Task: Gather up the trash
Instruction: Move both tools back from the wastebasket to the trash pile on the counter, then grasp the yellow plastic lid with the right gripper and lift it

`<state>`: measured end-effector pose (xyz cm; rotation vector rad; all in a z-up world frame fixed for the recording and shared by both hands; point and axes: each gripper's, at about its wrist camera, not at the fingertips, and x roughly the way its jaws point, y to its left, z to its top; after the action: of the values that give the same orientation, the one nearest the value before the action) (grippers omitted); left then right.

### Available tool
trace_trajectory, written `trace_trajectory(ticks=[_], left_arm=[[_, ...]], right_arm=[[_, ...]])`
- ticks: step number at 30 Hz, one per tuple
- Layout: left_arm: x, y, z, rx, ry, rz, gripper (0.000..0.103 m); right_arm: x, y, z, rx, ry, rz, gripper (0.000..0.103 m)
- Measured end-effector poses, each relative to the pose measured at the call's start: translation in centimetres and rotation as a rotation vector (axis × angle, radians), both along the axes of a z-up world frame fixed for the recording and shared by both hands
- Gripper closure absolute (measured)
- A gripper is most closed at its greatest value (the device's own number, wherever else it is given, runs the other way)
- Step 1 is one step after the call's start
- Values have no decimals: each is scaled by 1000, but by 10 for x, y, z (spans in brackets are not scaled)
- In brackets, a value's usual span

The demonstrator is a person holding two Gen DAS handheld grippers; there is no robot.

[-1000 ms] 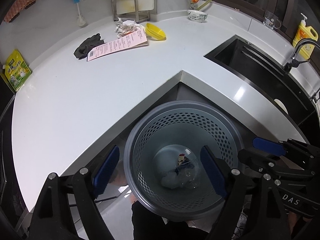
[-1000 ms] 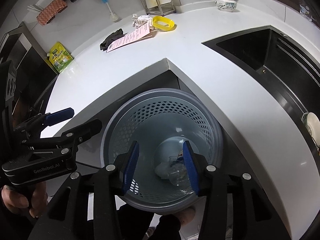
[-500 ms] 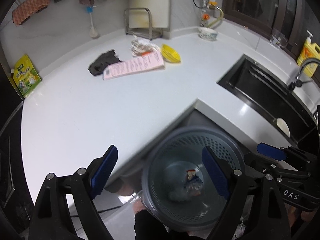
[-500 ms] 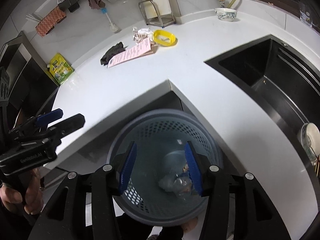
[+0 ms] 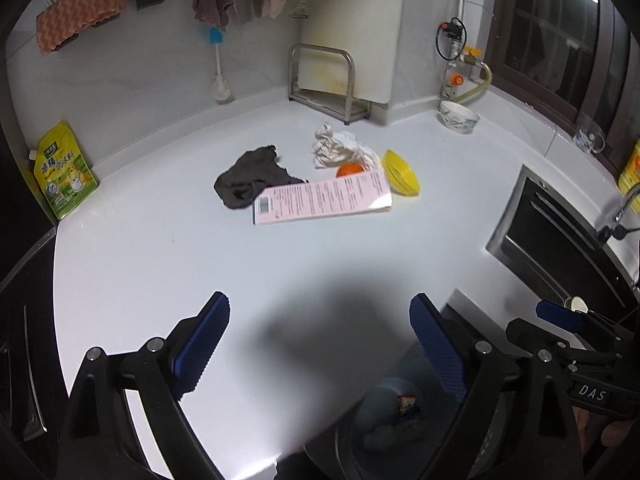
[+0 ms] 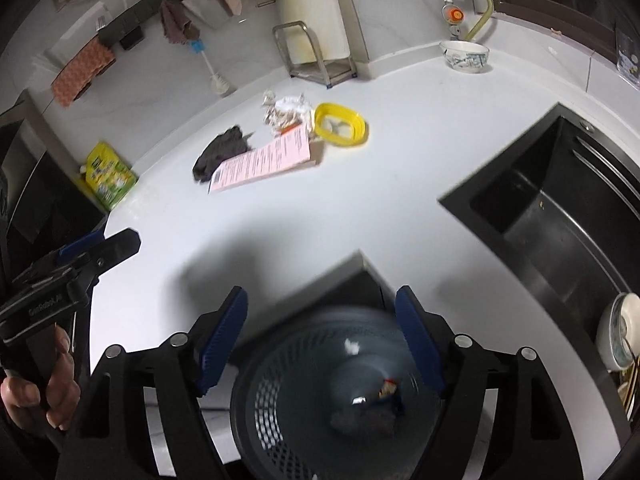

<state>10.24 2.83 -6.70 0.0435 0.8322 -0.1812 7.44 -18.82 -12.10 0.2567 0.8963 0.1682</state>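
Note:
A grey perforated trash basket (image 6: 280, 392) stands on the floor at the counter's inner corner, with wrappers and plastic inside; part of it shows in the left wrist view (image 5: 400, 420). On the white counter lie crumpled paper (image 5: 340, 148), a dark rag (image 5: 252, 178), a pink printed sheet (image 5: 324, 198), an orange piece (image 5: 350, 169) and a yellow lid (image 5: 400, 172). These also show in the right wrist view: paper (image 6: 286, 110), rag (image 6: 220, 152), sheet (image 6: 264, 162), lid (image 6: 340, 124). My left gripper (image 5: 320, 344) is open and empty over the counter. My right gripper (image 6: 322, 340) is open and empty above the basket.
A black sink (image 6: 560, 216) is sunk into the counter on the right, dishes at its near end. A green-yellow pouch (image 5: 64, 172) leans at the left wall. A patterned bowl (image 5: 458, 116), a metal rack (image 5: 324, 80) and a brush (image 5: 220, 80) stand at the back.
Both grippers have lifted and tilted up from the basket toward the counter. The basket has slid to the bottom of both views. The right gripper's jaws have spread wider.

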Motion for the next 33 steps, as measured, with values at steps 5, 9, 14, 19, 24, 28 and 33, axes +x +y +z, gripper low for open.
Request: trace_trajectory(ticks=[5, 9, 14, 19, 24, 28, 33], left_arm=[[35, 8, 1, 0, -16, -4, 10], [68, 15, -5, -10, -7, -4, 9], [103, 18, -16, -13, 11, -21, 9], [132, 16, -23, -9, 14, -48, 9], [150, 14, -28, -4, 23, -77, 9], [162, 13, -34, -9, 41, -98, 9], [174, 12, -39, -14, 58, -113, 9]], right_arm=[[44, 2, 6, -8, -15, -53, 21], [80, 2, 6, -3, -18, -74, 21], [124, 2, 2, 9, -17, -104, 21], [162, 2, -7, 17, -1, -126, 21], [194, 3, -18, 35, 25, -142, 21], [213, 3, -26, 37, 38, -154, 21], [232, -3, -35, 61, 57, -167, 21]])
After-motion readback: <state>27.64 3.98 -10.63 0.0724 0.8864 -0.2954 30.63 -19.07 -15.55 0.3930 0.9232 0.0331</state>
